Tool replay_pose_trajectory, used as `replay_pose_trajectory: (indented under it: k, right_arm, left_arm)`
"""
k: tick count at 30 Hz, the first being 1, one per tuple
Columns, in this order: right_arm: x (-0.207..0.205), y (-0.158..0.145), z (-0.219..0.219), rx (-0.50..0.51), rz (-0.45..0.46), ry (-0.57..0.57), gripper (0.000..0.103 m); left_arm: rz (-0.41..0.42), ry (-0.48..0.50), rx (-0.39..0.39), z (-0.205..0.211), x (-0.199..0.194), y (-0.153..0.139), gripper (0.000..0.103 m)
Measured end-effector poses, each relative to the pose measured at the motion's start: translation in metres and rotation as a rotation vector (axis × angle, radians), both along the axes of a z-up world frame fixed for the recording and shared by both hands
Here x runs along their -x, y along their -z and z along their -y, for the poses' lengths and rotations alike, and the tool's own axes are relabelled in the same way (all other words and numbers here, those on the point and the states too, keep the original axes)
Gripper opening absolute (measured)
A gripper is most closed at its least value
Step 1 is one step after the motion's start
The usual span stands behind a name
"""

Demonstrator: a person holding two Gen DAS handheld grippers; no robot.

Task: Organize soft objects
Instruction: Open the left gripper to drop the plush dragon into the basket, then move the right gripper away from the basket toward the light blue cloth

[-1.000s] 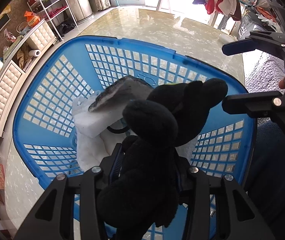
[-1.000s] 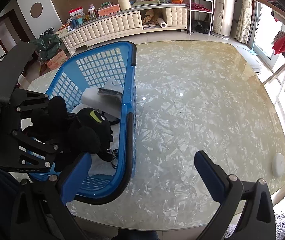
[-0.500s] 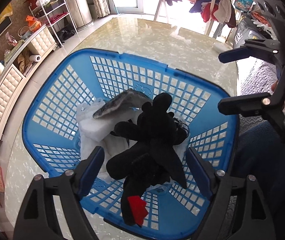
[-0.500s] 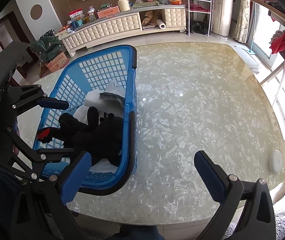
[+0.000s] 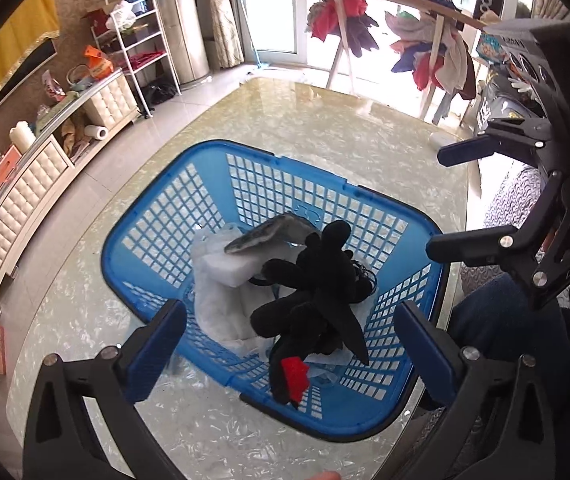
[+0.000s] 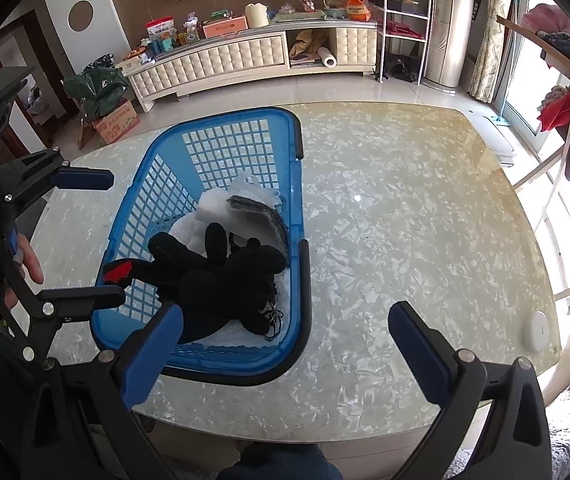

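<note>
The black plush toy is lying in the blue basket on the white stuff, left gripper still opening with nothing in it, right gripper spread empty, but the red-tipped tail near the rim could snag.

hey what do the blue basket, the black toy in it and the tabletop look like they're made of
Blue basket: looks like moulded plastic, slightly glossy, with stiff grid-cut walls and a dark rim.
Black toy: plush fabric, matte and fuzzy, limbs flopped loosely; a small red patch at one end.
Tabletop: hard and glossy, reflecting window light, with a pearly flake pattern; possibly glass or polished stone, hard to say.
</note>
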State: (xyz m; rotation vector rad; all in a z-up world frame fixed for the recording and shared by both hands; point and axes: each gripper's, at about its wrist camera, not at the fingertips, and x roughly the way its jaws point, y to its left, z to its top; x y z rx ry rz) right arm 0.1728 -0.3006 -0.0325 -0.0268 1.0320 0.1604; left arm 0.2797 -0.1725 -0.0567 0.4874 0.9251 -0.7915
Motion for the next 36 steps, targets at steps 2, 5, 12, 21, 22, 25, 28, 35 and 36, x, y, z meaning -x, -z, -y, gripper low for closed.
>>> replay_pose_trajectory:
  k: [2,5,12,21,22,25,28,35,36]
  right_arm:
    - [0.000,-0.002,-0.005,0.006,0.003,-0.005,0.103]
    - [-0.001,-0.005,-0.018,0.023,0.008,-0.021,0.103]
    - [-0.008,-0.008,-0.045,0.031,0.024,-0.047,0.103]
    - [-0.019,-0.008,-0.088,0.050,0.037,-0.104,0.103]
    - [-0.020,-0.007,-0.093,0.052,0.038,-0.110,0.103]
    - [-0.022,-0.006,-0.108,0.063,0.043,-0.129,0.103]
    - [-0.026,-0.005,-0.121,0.072,0.047,-0.145,0.103]
    - [-0.042,0.002,-0.157,0.073,0.055,-0.187,0.103]
    - [-0.044,0.004,-0.164,0.074,0.055,-0.194,0.103]
  left_arm:
    - [0.011,-0.016,0.007,-0.006,0.002,-0.004,0.103]
    - [0.022,-0.036,0.022,-0.019,0.006,-0.010,0.103]
    - [0.039,-0.071,0.071,-0.054,0.014,-0.022,0.103]
    - [0.044,-0.148,0.137,-0.107,0.020,-0.031,0.103]
    - [0.043,-0.167,0.141,-0.114,0.019,-0.031,0.103]
    - [0.038,-0.218,0.160,-0.132,0.017,-0.032,0.103]
    - [0.033,-0.255,0.173,-0.150,0.017,-0.031,0.103]
    - [0.031,-0.342,0.174,-0.193,0.020,-0.025,0.103]
    - [0.025,-0.355,0.178,-0.200,0.020,-0.024,0.103]
